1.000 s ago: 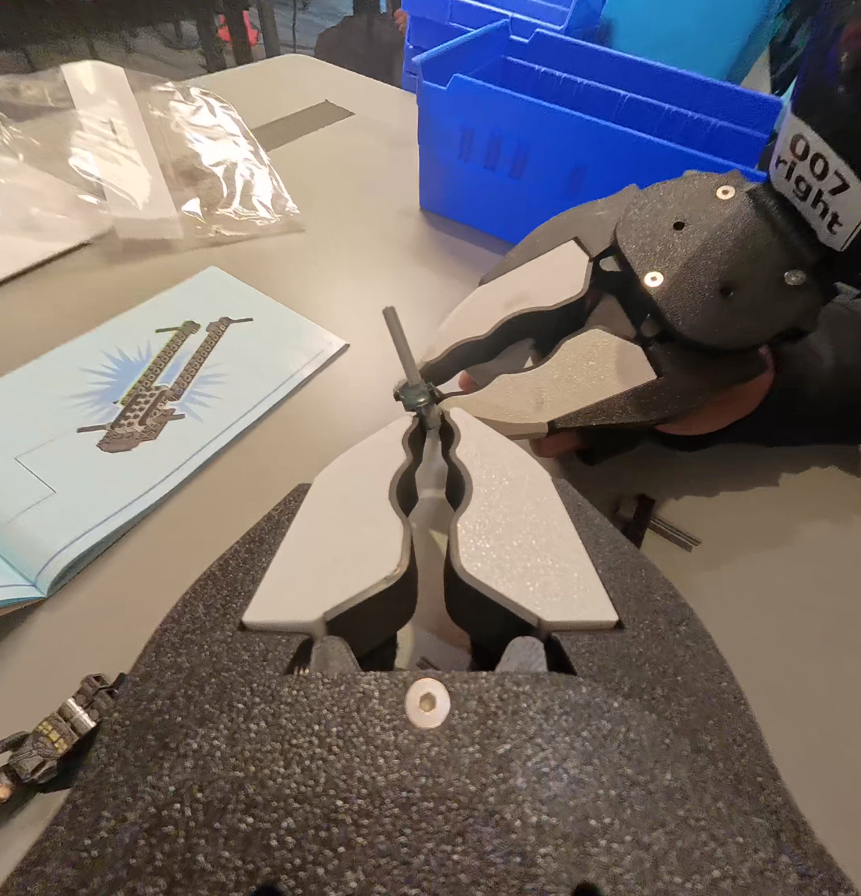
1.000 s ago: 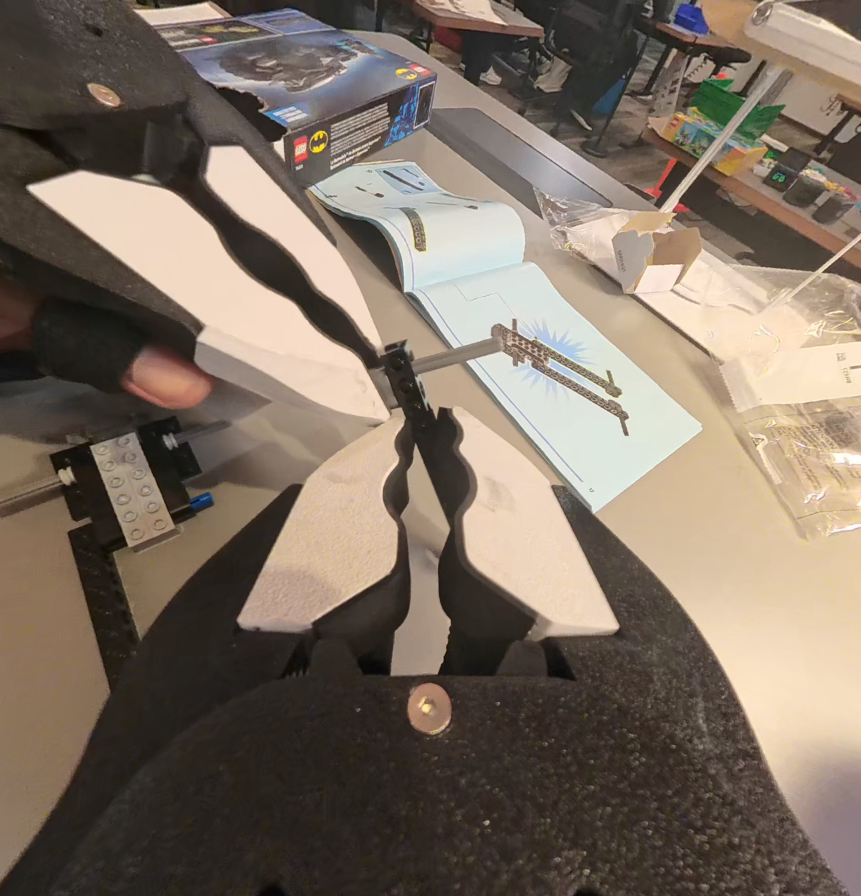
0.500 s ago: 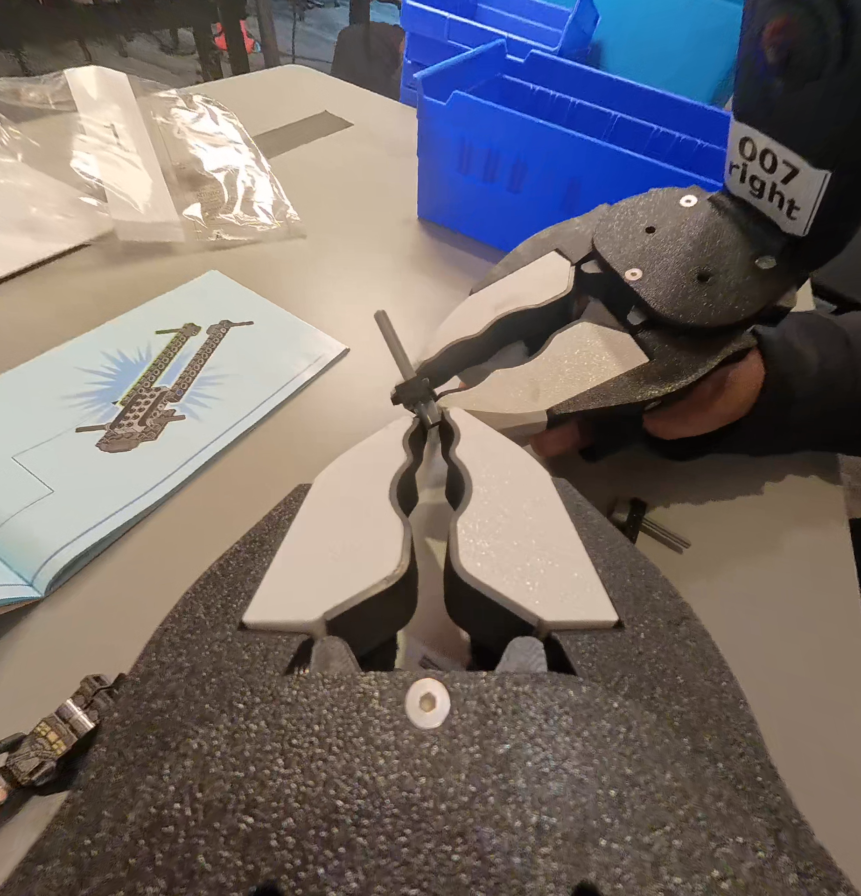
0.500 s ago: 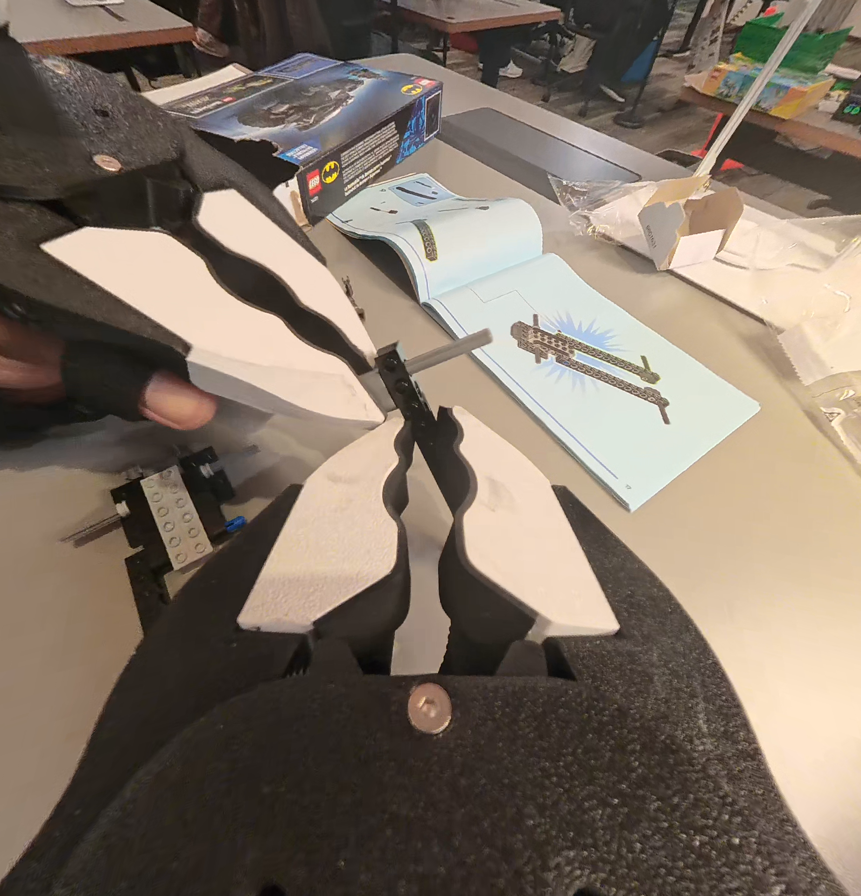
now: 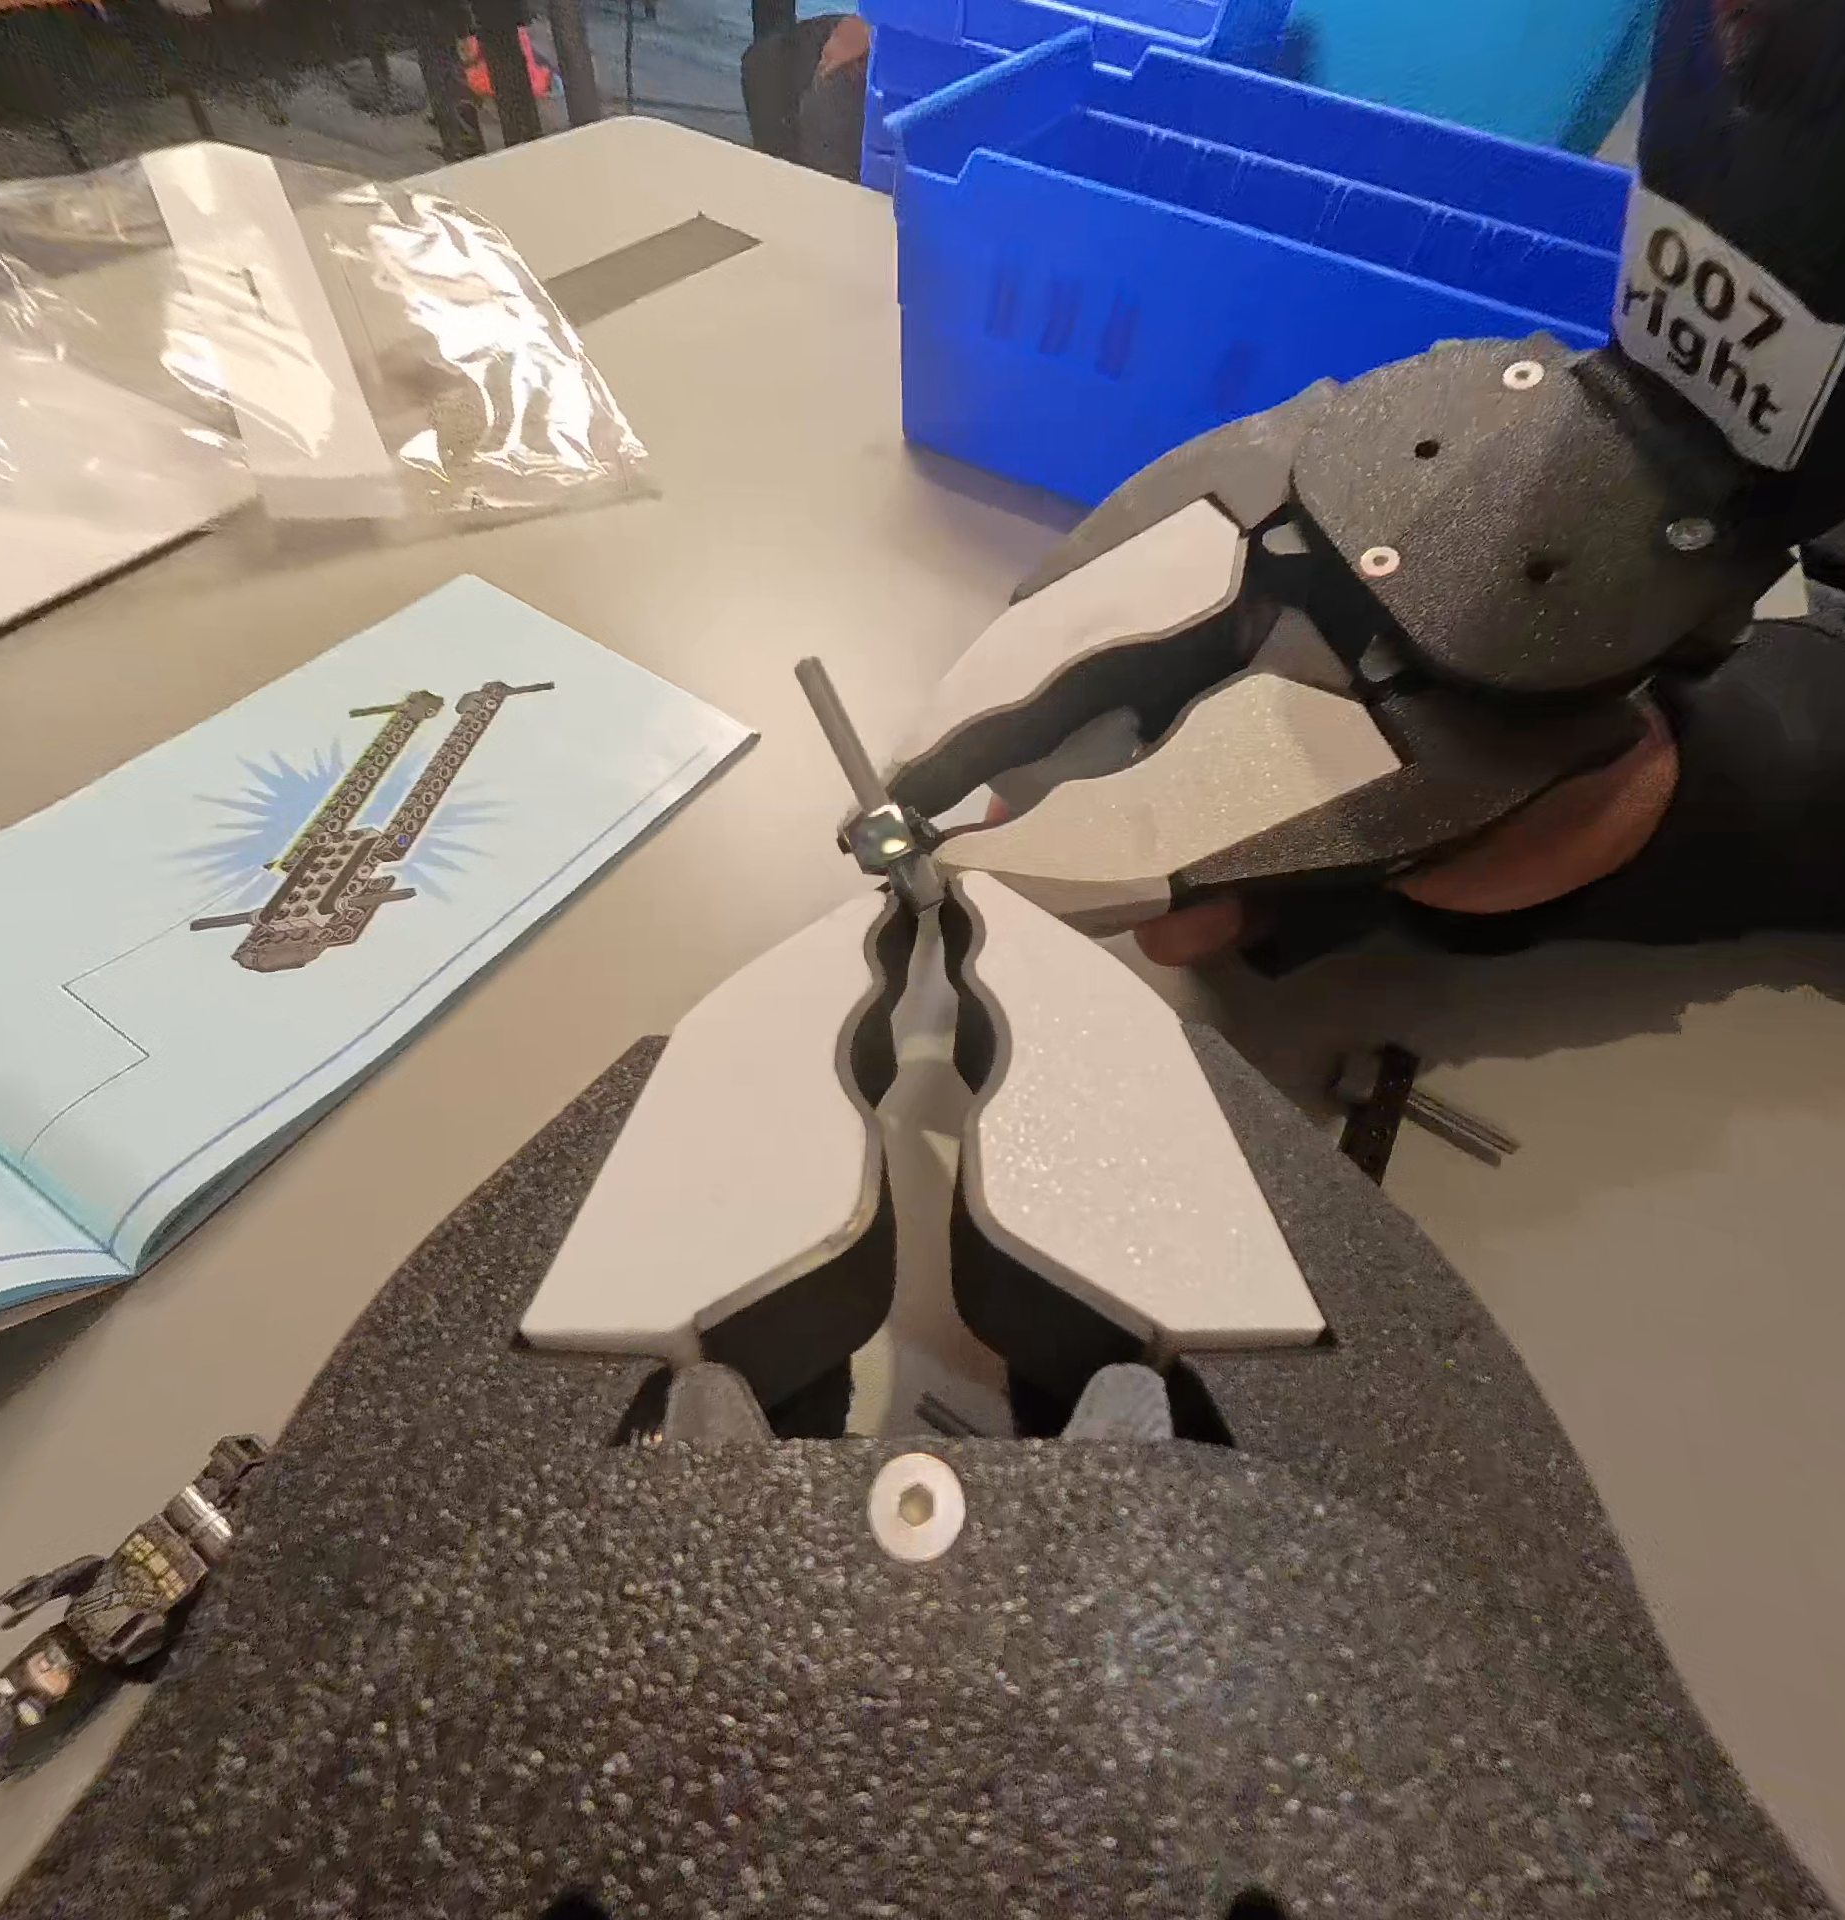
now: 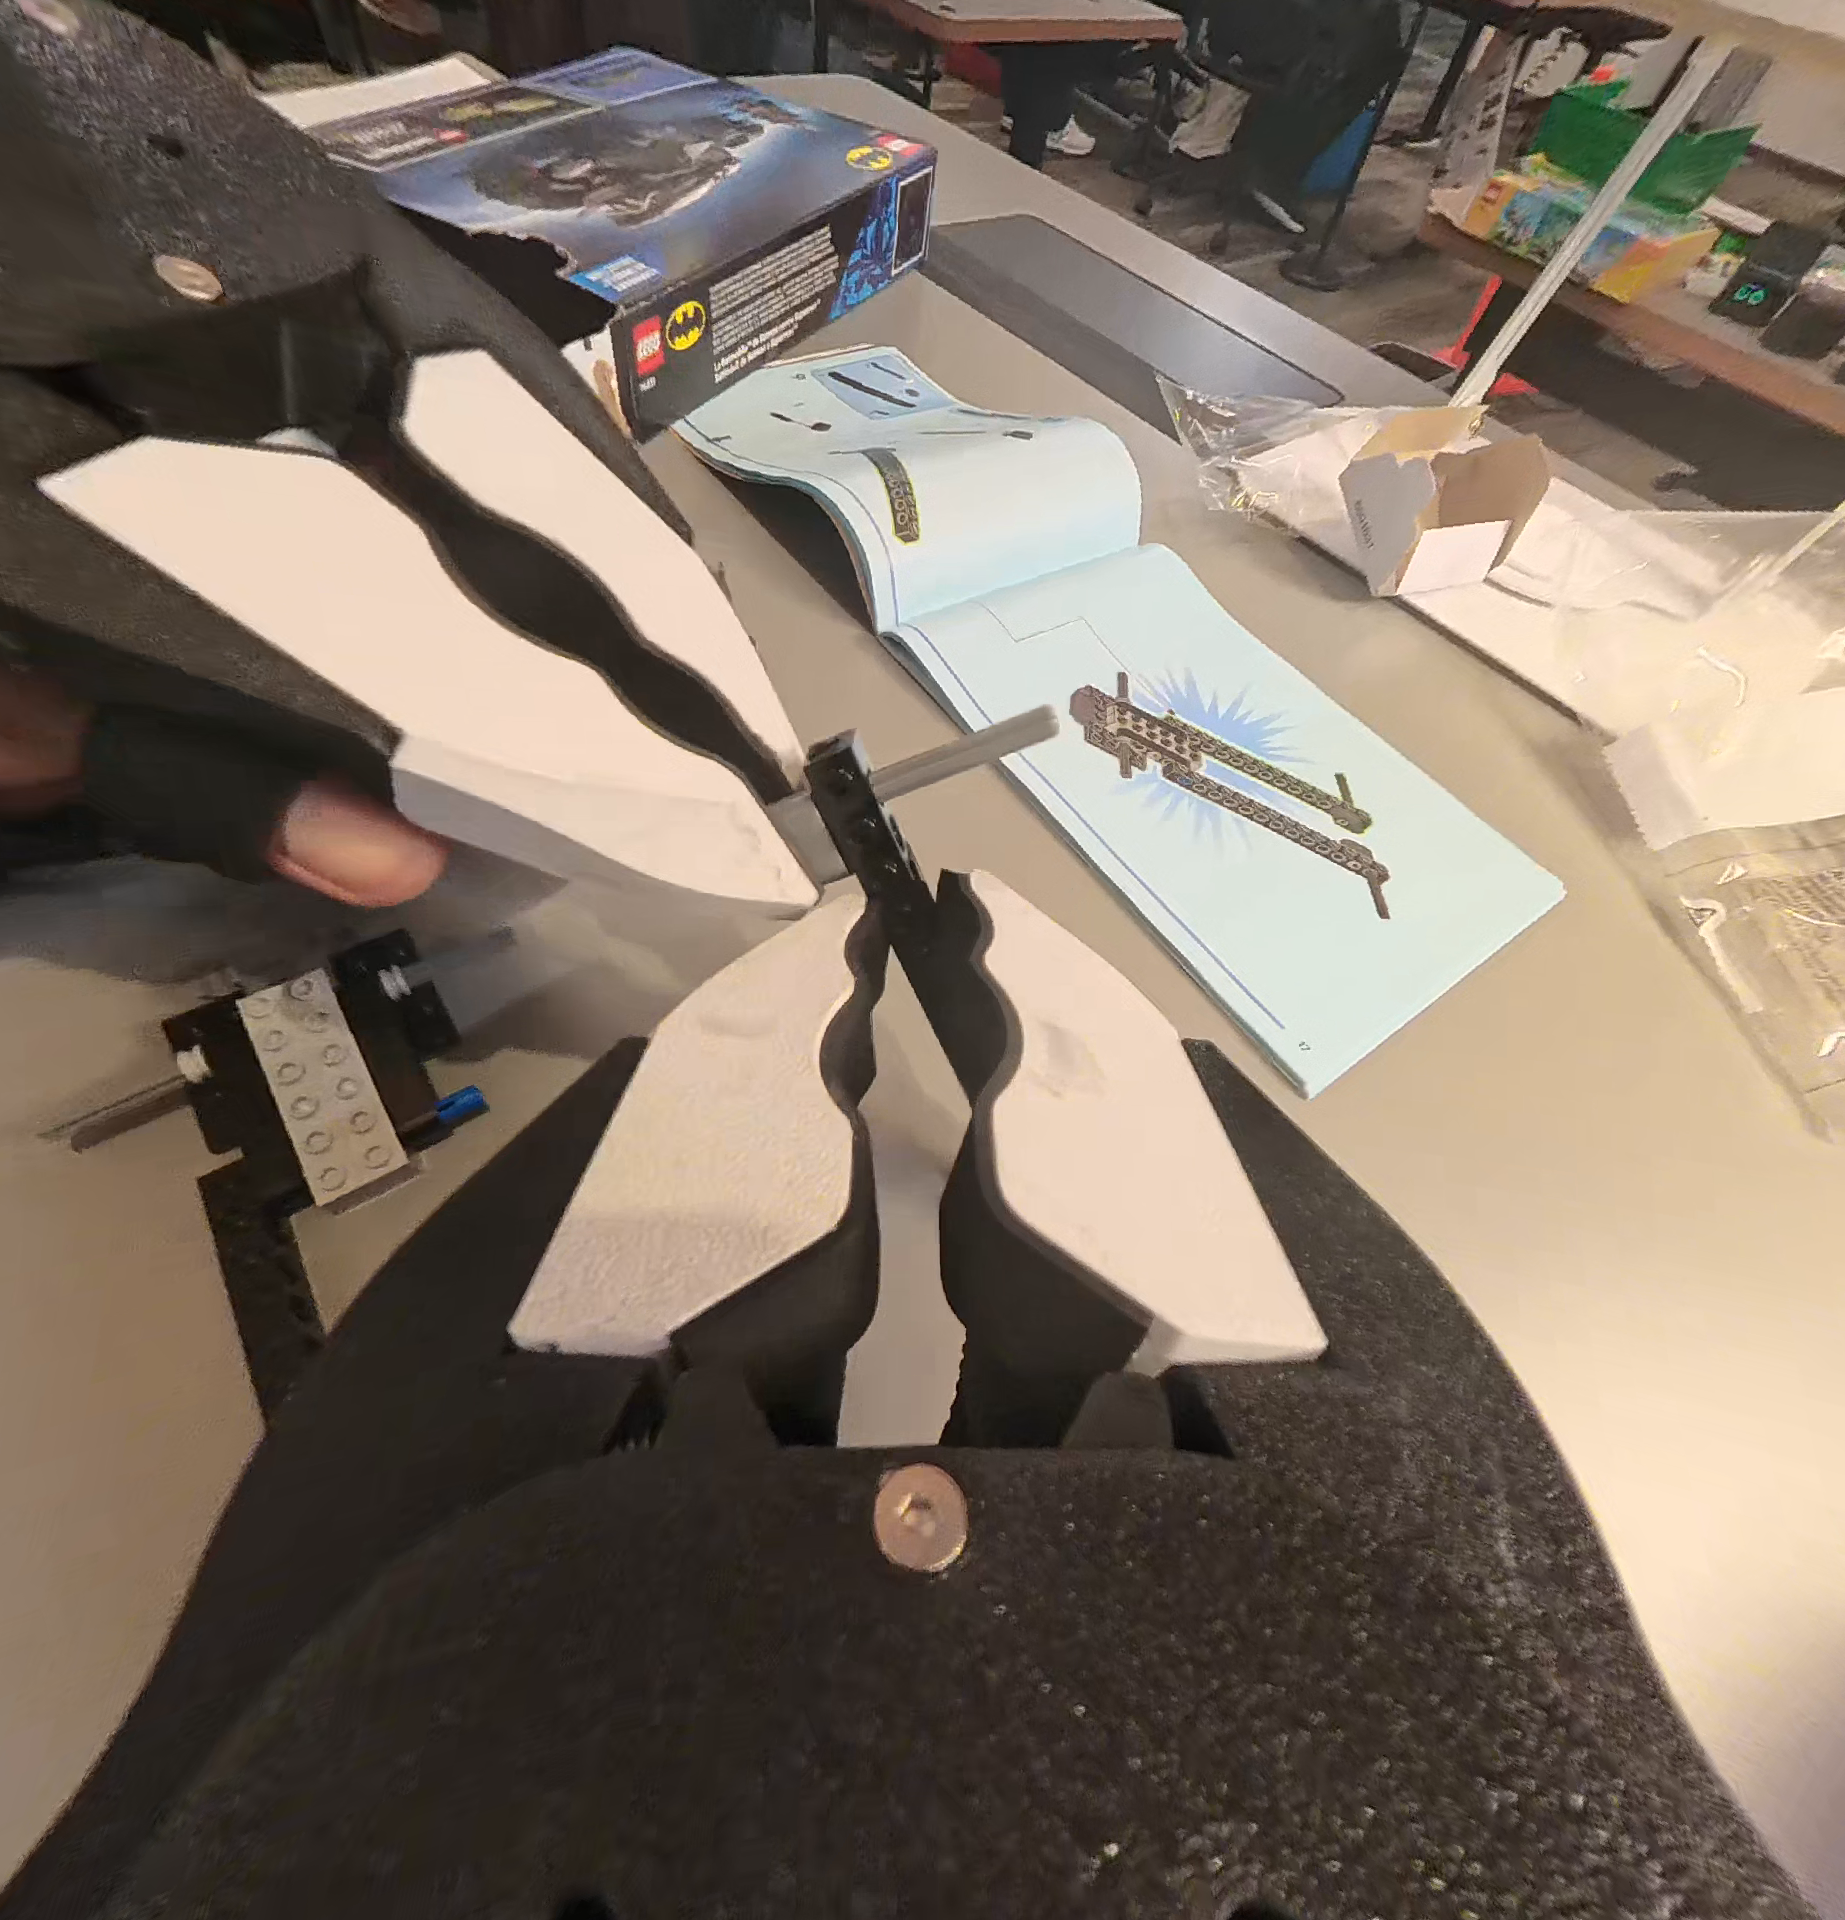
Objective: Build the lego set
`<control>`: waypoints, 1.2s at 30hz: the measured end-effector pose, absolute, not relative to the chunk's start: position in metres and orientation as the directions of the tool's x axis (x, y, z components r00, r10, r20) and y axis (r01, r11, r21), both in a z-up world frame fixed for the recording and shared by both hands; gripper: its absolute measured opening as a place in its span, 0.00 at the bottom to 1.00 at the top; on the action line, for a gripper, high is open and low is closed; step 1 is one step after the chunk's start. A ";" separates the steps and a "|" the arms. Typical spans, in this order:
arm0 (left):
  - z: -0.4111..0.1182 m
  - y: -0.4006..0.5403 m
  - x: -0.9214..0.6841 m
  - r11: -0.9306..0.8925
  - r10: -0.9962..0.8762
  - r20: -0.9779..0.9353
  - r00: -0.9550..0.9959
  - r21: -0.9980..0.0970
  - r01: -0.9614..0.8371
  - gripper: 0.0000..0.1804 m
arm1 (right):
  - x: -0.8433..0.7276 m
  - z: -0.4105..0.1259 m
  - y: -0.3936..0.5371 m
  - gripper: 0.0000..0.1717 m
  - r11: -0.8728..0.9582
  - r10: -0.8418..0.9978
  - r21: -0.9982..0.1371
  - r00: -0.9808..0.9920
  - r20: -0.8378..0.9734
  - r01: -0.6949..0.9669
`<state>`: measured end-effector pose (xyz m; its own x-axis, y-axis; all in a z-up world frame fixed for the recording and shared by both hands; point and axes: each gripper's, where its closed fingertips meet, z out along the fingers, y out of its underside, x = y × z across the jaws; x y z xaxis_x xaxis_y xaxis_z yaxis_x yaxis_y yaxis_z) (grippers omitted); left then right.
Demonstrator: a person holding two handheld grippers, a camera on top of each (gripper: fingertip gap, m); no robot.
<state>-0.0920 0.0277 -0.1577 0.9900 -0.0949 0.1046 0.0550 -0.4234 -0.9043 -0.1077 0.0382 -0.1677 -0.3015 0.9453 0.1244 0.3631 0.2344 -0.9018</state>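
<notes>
While both gripper bodies fill the lower half of their own views and hide the table [image 5: 752,436] beneath them, the scene behind stays partly readable: a blue bin [image 5: 1188,343] is cut off at the top edge of the left wrist view, and a dark printed box [image 6: 689,208] lies half behind the left gripper in the right wrist view. Clear plastic bags [image 5: 305,343] glare too brightly to show their contents. An open light-blue instruction booklet [image 5: 305,894] lies flat on the table, its far pages curling out of sight. A small black and grey brick assembly [image 6: 315,1091] sits on the table, blurred and partly covered by the right gripper's body.

At centre, the right gripper [image 6: 913,899] has its fingers drawn narrow on a black beam with holes [image 6: 866,831], both pads pressing its sides; the beam's lower end is lost between the fingers. The left gripper [image 5: 923,899] has its fingers nearly together, pinched on the near end of a thin grey axle [image 5: 840,738], which passes through the beam's top hole and sticks out beyond it above the table. How far the axle reaches back between the left pads cannot be made out. A gloved hand [image 5: 1541,862] under the right gripper is only partly visible.
</notes>
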 end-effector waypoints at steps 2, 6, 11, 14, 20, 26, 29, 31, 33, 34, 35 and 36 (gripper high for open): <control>-0.157 0.028 -0.091 -0.419 -0.101 0.169 0.980 -0.901 0.112 0.04 | -0.108 -0.168 0.038 0.06 0.242 0.946 -0.901 -0.296 0.136 0.360; -0.156 0.024 -0.087 -0.410 -0.158 0.446 0.881 -0.841 0.353 0.04 | -0.109 -0.161 0.050 0.05 0.399 0.913 -0.860 -0.218 0.344 0.317; -0.148 0.015 -0.098 -0.374 -0.153 0.422 0.894 -0.862 0.343 0.04 | -0.101 -0.153 0.090 0.05 0.342 0.940 -0.879 -0.119 0.321 0.333; -0.153 0.015 -0.095 -0.400 -0.163 0.416 0.895 -0.857 0.326 0.04 | -0.101 -0.152 0.081 0.05 0.292 0.954 -0.895 -0.173 0.246 0.337; -0.152 0.015 -0.096 -0.393 -0.182 0.419 0.889 -0.860 0.325 0.04 | -0.099 -0.157 0.077 0.05 0.262 0.958 -0.895 -0.209 0.196 0.360; -0.181 0.016 -0.095 -0.527 -0.131 0.324 0.937 -0.823 0.211 0.04 | -0.100 -0.162 0.072 0.05 0.320 0.942 -0.870 -0.226 0.249 0.375; -0.210 0.010 -0.097 -0.667 -0.083 0.240 0.967 -0.735 0.125 0.04 | -0.100 -0.169 0.068 0.05 0.348 0.931 -0.846 -0.254 0.262 0.404; -0.219 0.009 -0.094 -0.716 -0.087 0.230 0.969 -0.691 0.100 0.04 | -0.100 -0.175 0.066 0.05 0.374 0.921 -0.822 -0.273 0.277 0.429; -0.221 0.008 -0.094 -0.732 -0.087 0.208 0.974 -0.677 0.079 0.04 | -0.099 -0.178 0.065 0.05 0.391 0.915 -0.808 -0.284 0.288 0.441; -0.222 0.007 -0.094 -0.736 -0.092 0.194 0.977 -0.674 0.065 0.04 | -0.099 -0.179 0.065 0.05 0.396 0.913 -0.803 -0.286 0.291 0.445; -0.223 0.007 -0.094 -0.739 -0.095 0.186 0.978 -0.671 0.056 0.04 | -0.099 -0.179 0.065 0.05 0.397 0.912 -0.801 -0.287 0.292 0.448; -0.223 0.006 -0.093 -0.741 -0.098 0.183 0.978 -0.669 0.051 0.04 | -0.098 -0.180 0.065 0.05 0.396 0.913 -0.800 -0.288 0.289 0.451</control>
<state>-0.0935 0.0061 -0.2235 0.9782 -0.0983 0.1832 0.0509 -0.7411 -0.6695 -0.0984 0.0651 -0.1800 -0.2880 0.9129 0.2894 0.4514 0.3959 -0.7997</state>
